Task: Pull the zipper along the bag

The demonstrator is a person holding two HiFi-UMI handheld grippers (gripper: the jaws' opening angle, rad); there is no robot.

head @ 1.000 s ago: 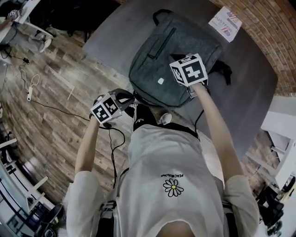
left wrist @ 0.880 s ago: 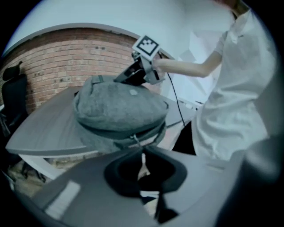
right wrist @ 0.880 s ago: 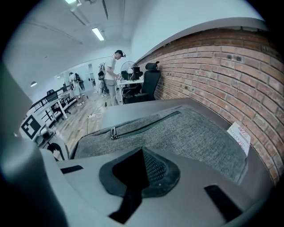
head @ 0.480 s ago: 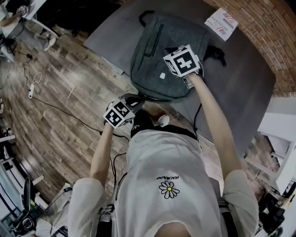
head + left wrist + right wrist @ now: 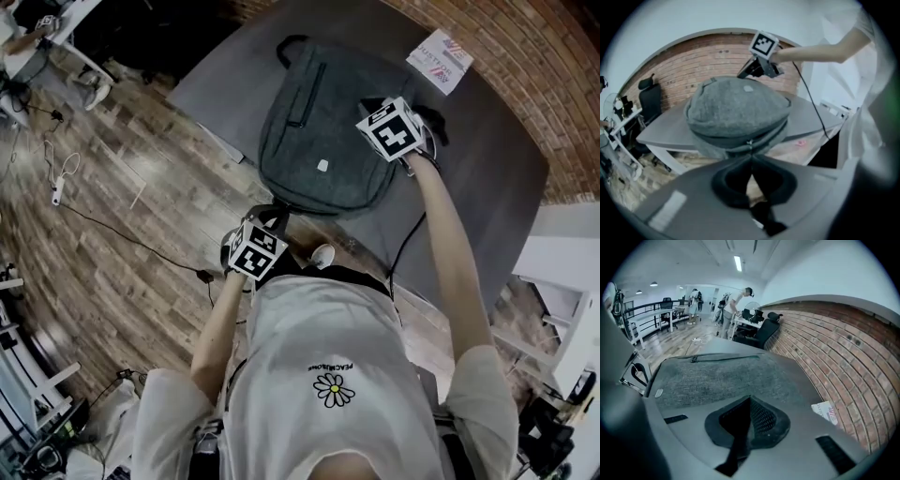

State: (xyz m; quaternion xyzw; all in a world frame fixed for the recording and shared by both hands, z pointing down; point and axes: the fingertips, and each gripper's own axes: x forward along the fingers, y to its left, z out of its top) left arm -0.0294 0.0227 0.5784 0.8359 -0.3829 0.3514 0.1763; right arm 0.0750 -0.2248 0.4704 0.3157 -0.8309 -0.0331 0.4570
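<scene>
Bag (image 5: 736, 108): on table (image 5: 808, 117), just ahead of both grippers.
Left gripper (image 5: 751, 157): jaws closed, pinching zipper pull (image 5: 750, 142) at their tips.
Right gripper (image 5: 750, 400): jaws together, nothing between them.

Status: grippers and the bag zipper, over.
Left gripper shut, tips at zipper pull, hold unconfirmed. Right gripper shut, tips at bag top. Card on table, clear of zipper.

Table (image 5: 487, 187): grey, broad top on pale legs.
Wall (image 5: 525, 47): red brick, running close along the table's far side.
Floor (image 5: 112, 281): wood planks on the table's near side, a cable (image 5: 131, 239) trailing across.
Chair (image 5: 761, 331): black office chair, at the table's end beside the wall.
Light (image 5: 738, 262): lit ceiling strips, beyond the table.
</scene>
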